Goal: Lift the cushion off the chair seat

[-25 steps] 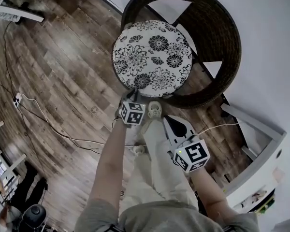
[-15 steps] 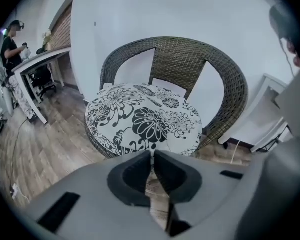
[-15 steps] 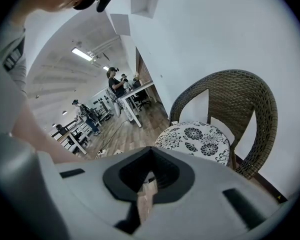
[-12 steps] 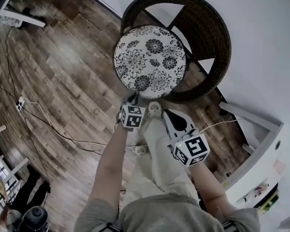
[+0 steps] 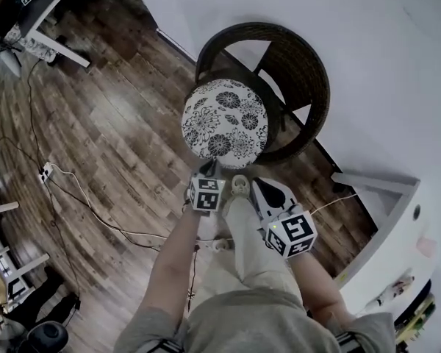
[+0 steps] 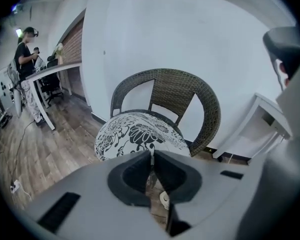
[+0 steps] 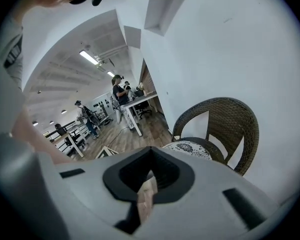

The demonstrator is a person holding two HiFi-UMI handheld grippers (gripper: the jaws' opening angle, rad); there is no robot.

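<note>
Head view: L tool (image 5: 209, 168) shut, near cushion (image 5: 224, 120) on chair (image 5: 312, 87).

No legible text, labels, brands, numbers or signs in any view

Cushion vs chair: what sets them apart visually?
The cushion is a round pad, white with black flowers; the chair is dark woven wicker. The cushion's face is unbroken, while the chair back has open gaps. The cushion is smaller; the chair's back curves round behind it. Both have rounded outlines.
</note>
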